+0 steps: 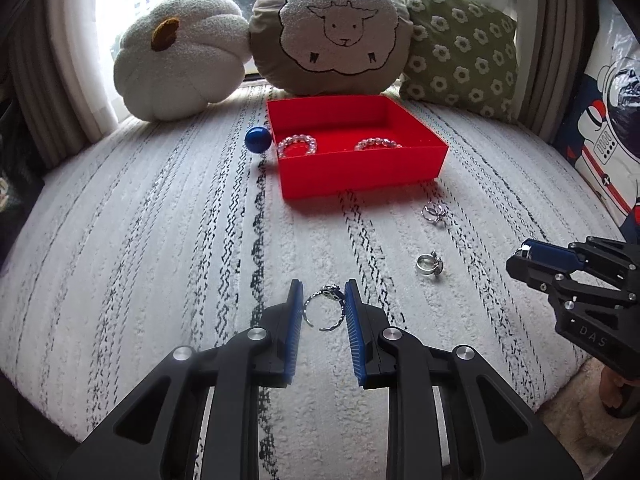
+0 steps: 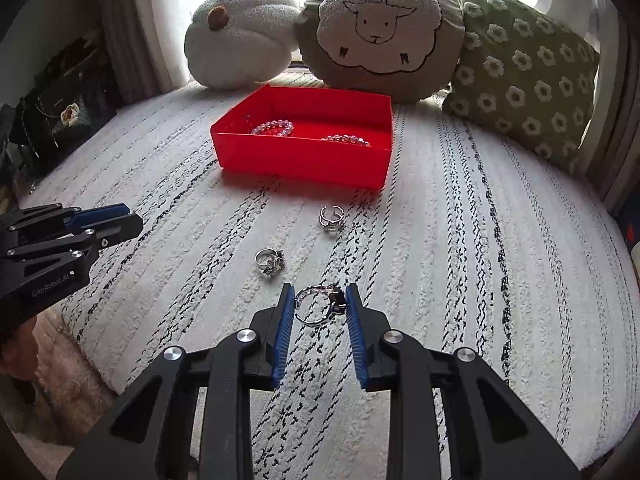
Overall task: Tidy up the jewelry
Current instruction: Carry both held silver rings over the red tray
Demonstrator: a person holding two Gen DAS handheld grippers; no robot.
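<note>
**Two Rings Clamped, Two Left Before the Red Tray**

Two silver rings lay loose on the striped rug in front of the red tray (image 1: 360, 176), one (image 1: 433, 213) just before its front wall, the other (image 1: 429, 263) farther from it. Inside the tray rested two clear bead bracelets (image 1: 297, 146). The left gripper (image 1: 322, 308) had its fingers clamped on a ring (image 1: 325, 309) well short of the tray. The right gripper (image 2: 316, 306) likewise pinched a ring (image 2: 320, 304). A blue ball (image 1: 258, 140) touched the tray's left wall.
</note>
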